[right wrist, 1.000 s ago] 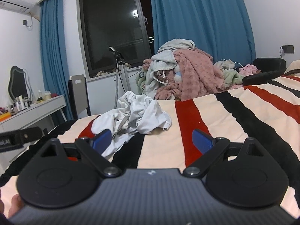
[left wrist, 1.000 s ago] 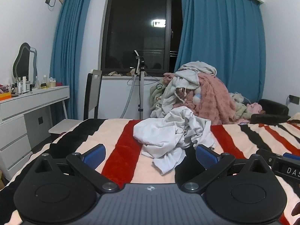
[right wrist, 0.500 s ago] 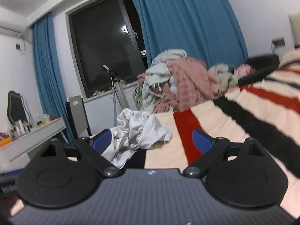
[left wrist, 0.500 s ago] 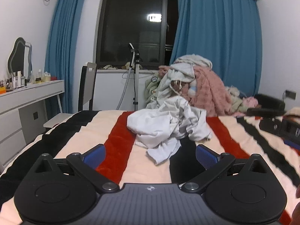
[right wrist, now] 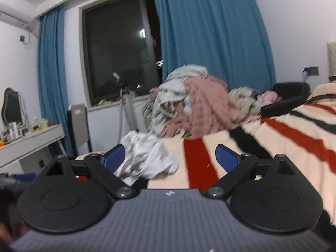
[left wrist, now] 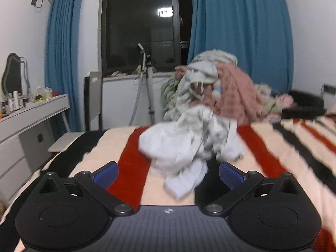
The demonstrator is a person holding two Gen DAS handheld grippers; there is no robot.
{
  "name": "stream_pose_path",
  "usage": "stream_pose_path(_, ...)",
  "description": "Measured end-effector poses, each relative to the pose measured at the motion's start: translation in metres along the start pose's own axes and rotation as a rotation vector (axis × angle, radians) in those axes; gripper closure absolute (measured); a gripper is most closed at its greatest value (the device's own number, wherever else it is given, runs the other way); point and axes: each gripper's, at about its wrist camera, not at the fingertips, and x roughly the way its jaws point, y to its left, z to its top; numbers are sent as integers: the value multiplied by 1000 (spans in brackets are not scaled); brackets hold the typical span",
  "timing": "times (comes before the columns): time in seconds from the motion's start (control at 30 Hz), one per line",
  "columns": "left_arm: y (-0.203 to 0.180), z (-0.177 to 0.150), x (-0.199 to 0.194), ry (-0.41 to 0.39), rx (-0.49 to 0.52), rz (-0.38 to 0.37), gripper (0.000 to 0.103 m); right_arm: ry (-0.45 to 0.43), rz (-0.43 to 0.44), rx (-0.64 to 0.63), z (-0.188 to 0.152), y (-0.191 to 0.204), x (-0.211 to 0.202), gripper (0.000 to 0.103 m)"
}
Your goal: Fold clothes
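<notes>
**Approach to the crumpled white garment, both grippers empty**

The step in hand is judged to be the reach toward the first piece to be folded; no fold has yet been made. It would be done well if an edge were sought first: the loose flap hanging nearest should be pinched low and at its rim, so that one layer alone is taken and the heap can be drawn out flat on the bed.

Nearest, the left gripper [left wrist: 169, 173] is held low and level over the striped bed cover [left wrist: 130, 157], its blue pads [left wrist: 106, 173] spread wide with nothing between them. The near flap of the white garment [left wrist: 189, 147] lies just ahead, between the two fingers but untouched.

The right gripper [right wrist: 170, 157] is likewise spread wide and empty, held level, with the garment [right wrist: 147, 157] seen ahead and to its left.

Further off, at the far side of the bed, a pile of laundry [left wrist: 220, 96] with a pink blanket is heaped before the blue curtain [left wrist: 241, 42].
</notes>
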Motion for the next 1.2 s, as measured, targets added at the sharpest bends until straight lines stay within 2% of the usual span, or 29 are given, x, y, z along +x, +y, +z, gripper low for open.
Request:
stream_pose_path(0.1, -9, 7, 50, 66, 36, -69, 0, 15, -18, 88, -9, -16, 2, 9)
stream_pose_path(0.17, -11, 4, 91, 139, 11, -103, 0, 58, -19, 150, -23, -22, 15, 9)
stream_pose_path(0.3, -4, -17, 160, 215, -103, -105, 1, 163, -44, 234, -61, -25, 56, 9)
stream_pose_path(0.4, 1, -32, 198, 223, -123, -82, 11, 217, -70, 219, -83, -16, 85, 9)
stream_pose_path(0.5, -3, -41, 228, 206, -59, -32, 43, 207, -70, 185, -95, -9, 103, 9)
stream_pose_path(0.53, -3, -42, 234, 197, -40, -32, 55, 207, -75, 179, -98, -9, 108, 9)
stream_pose_path(0.57, -1, -42, 237, 181, -39, -43, 63, 204, -83, 172, -101, -9, 111, 9)
stream_pose_path(0.6, 2, -40, 238, 161, -45, -57, 80, 200, -95, 164, -104, -8, 113, 9)
stream_pose_path(0.63, 7, -37, 233, 131, -57, -65, 91, 187, -120, 150, -106, -7, 115, 9)
stream_pose_path(0.73, 23, -23, 208, 23, -99, -79, 95, 125, -221, 91, -108, -2, 118, 9)
stream_pose_path(0.83, 38, -5, 175, -77, -122, -92, 99, 66, -262, 55, -105, -1, 113, 9)
stream_pose_path(1.0, 63, 19, 109, -163, -177, -113, 101, 12, -273, 24, -97, 5, 92, 9)
stream_pose_path(1.2, 99, 16, 31, -168, -193, -103, 101, 25, -171, 28, -89, 18, 63, 9)
